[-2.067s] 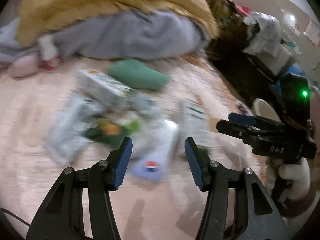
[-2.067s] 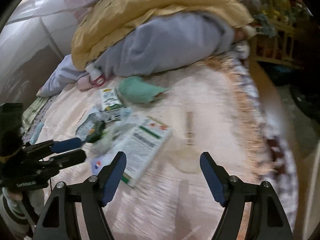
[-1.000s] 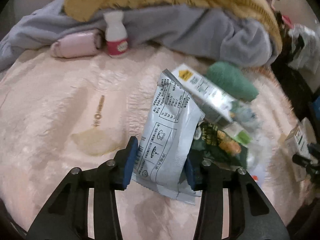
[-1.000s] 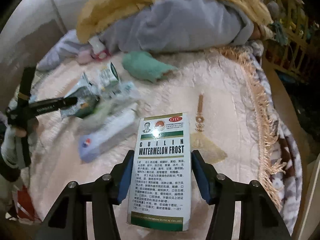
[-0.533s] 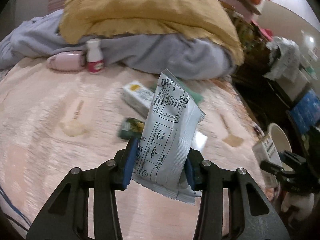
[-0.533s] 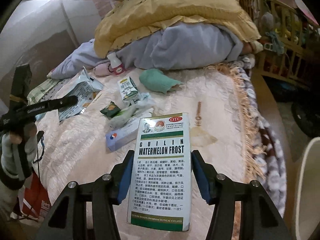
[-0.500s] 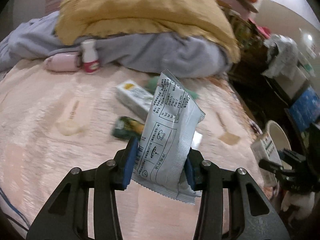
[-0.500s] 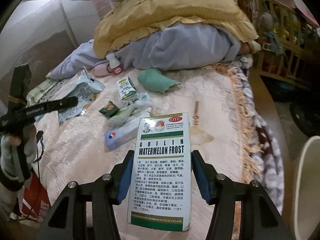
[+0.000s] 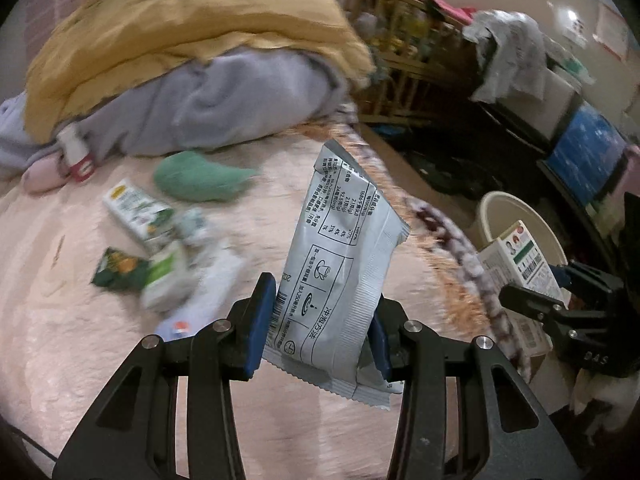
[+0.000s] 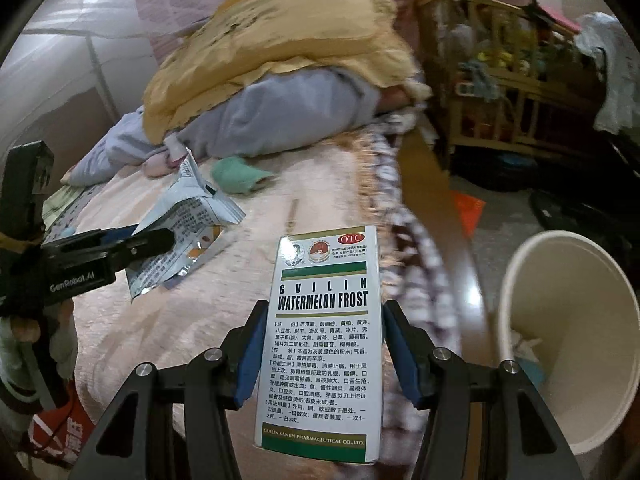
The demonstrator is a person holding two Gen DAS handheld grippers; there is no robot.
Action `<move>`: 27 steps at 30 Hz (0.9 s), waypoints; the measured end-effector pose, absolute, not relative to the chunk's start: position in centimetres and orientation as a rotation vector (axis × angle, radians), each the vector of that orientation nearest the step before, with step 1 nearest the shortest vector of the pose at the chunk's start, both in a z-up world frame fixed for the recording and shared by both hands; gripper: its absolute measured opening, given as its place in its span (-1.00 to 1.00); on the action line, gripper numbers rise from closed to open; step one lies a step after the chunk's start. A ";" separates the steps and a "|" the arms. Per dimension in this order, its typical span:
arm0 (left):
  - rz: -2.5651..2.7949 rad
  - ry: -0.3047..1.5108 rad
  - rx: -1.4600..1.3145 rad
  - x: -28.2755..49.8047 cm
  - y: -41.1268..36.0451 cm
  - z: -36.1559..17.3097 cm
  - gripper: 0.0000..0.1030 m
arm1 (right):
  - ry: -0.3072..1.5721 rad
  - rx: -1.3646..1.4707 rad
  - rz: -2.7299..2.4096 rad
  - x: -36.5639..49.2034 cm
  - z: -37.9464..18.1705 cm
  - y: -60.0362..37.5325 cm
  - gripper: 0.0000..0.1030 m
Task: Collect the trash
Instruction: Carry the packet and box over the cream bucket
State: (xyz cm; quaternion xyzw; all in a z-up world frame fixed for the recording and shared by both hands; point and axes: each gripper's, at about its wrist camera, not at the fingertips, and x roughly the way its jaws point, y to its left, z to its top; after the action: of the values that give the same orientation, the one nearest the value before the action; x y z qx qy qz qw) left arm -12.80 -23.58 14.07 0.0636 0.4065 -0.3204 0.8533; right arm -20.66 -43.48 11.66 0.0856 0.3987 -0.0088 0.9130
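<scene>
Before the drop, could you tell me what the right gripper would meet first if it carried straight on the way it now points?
Probably the pink blanket on the bed: the right gripper, shut on the medicine box, points there; the cream bin sits off to the right. Depth is uncertain.

This place is a bedroom in a home. A bed with a pink plush cover [image 9: 100, 340] fills most of both views, and its fringed edge [image 10: 390, 184] runs along the side. On the bed lies a heap of bedding: a yellow quilt [image 9: 192, 28] on top of a grey blanket [image 9: 216, 104]. Beside the bed stands a wooden baby cot [image 10: 516, 92] with small things inside it, too blurred to tell. A cream bin [image 10: 568, 320] stands on the floor near the bed. Snack packets and small cartons [image 9: 136, 208] lie on the cover. Cloths hang over furniture [image 9: 516, 56] at the far wall.
</scene>
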 end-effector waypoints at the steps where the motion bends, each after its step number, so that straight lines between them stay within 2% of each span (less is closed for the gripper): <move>1: -0.685 0.851 0.143 -13.1 -24.4 14.1 -0.21 | 0.819 0.184 -0.033 -21.2 11.7 -44.3 0.06; 15: -0.809 0.810 0.260 -16.1 -35.1 15.0 -0.20 | 0.811 0.228 -0.206 -25.9 11.6 -53.2 0.06; 27: -0.925 0.901 0.251 -17.4 -43.1 13.9 -0.20 | 0.808 0.303 -0.347 -28.5 10.4 -60.2 0.06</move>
State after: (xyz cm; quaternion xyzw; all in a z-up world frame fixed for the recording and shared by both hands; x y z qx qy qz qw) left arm -17.41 -43.12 13.88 0.1166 0.4188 -0.4298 0.7914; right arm -28.52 -60.23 10.37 0.1461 0.3894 -0.1676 0.8938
